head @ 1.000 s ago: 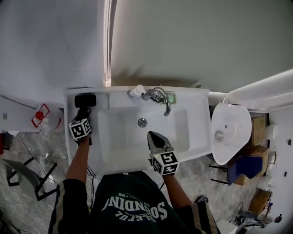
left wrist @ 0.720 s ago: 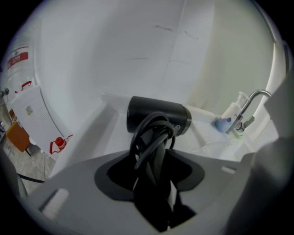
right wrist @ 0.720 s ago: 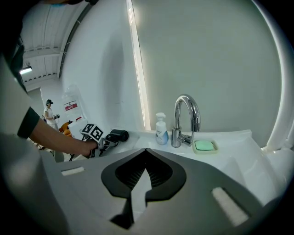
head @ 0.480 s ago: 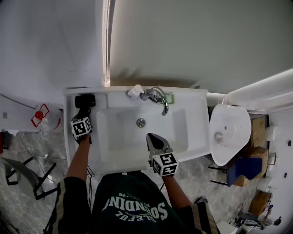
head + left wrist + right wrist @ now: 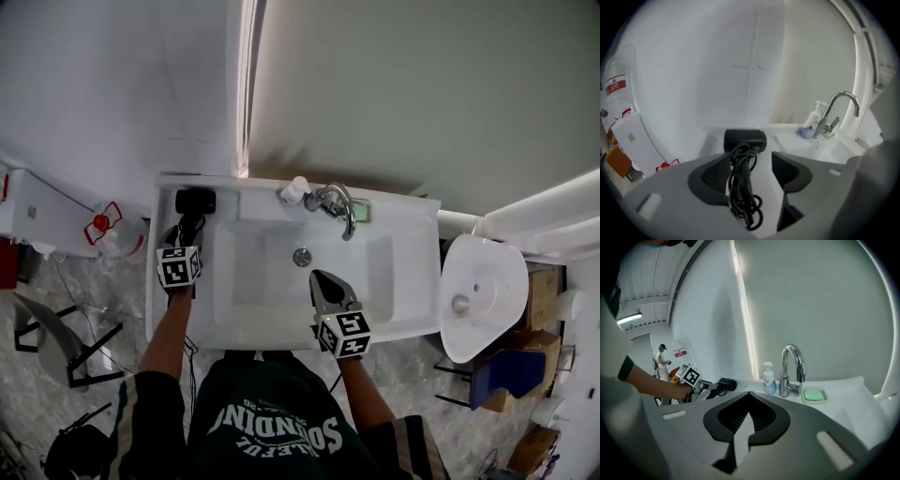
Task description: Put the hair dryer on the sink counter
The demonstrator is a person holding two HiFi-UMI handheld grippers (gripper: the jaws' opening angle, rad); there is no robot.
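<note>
The hair dryer (image 5: 744,140) lies on the table (image 5: 414,272) in its back left corner, close to the wall and well apart from the faucet (image 5: 336,202) and the soap bottle (image 5: 296,190). The left gripper (image 5: 751,165) hangs over the dryer's handle. Its jaws have just been opening and now stand released and wide. The handle, wrapped in its cord, shows between them, but neither pad seems to press on it. The right gripper (image 5: 748,394) hovers over the front of the basin (image 5: 281,281), its jaws clenched tip to tip on nothing.

The step in hand looks like letting go and backing away, with the dryer apparently set down. To do it well, the jaws should be kept wide and drawn back up along the line of the handle, not sideways. The loose cord loops near the left jaw could catch and drag the dryer toward the edge. The right gripper has no part in this and is best kept clear over the basin.

The dryer's barrel lies crosswise along the back wall. The handle, its long axis, runs from the barrel toward the person at the front. Which end of the barrel is the nozzle is hard to tell.
</note>
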